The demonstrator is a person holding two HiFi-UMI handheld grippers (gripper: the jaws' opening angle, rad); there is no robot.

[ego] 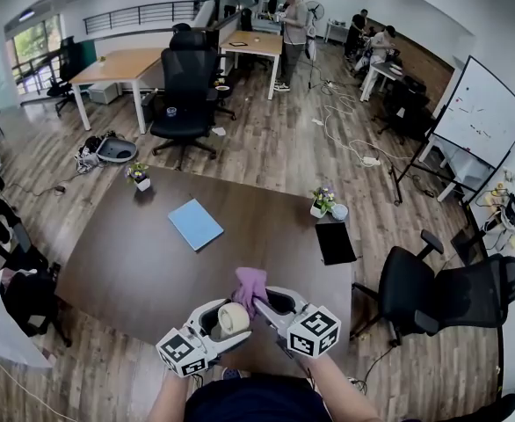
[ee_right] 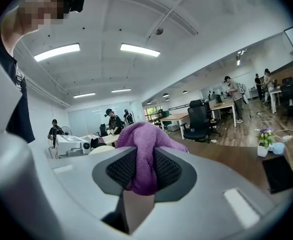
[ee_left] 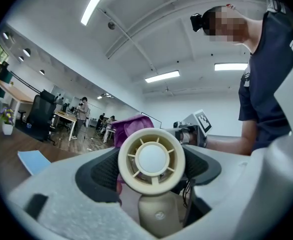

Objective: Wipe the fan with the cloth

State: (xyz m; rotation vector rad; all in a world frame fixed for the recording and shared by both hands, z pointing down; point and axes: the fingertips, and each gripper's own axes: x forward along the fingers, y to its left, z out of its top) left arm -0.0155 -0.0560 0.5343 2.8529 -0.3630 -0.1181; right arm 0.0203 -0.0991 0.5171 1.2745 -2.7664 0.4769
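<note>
A small cream hand fan (ego: 233, 319) with a round grille is clamped between the pads of my left gripper (ego: 223, 322); in the left gripper view the fan (ee_left: 151, 160) faces the camera, its handle pointing down. My right gripper (ego: 259, 299) is shut on a purple cloth (ego: 250, 286), which bulges out past the jaws in the right gripper view (ee_right: 144, 154). The cloth (ee_left: 131, 125) sits just behind and beside the fan's head; whether it touches the fan I cannot tell. Both grippers are held close together over the near edge of the dark brown table (ego: 152, 262).
On the table lie a light blue notebook (ego: 195, 223), a black tablet (ego: 335, 242), and two small flower pots (ego: 139, 177) (ego: 322, 203). Black office chairs (ego: 433, 293) stand to the right and another (ego: 185, 95) beyond the table. People stand at desks far back.
</note>
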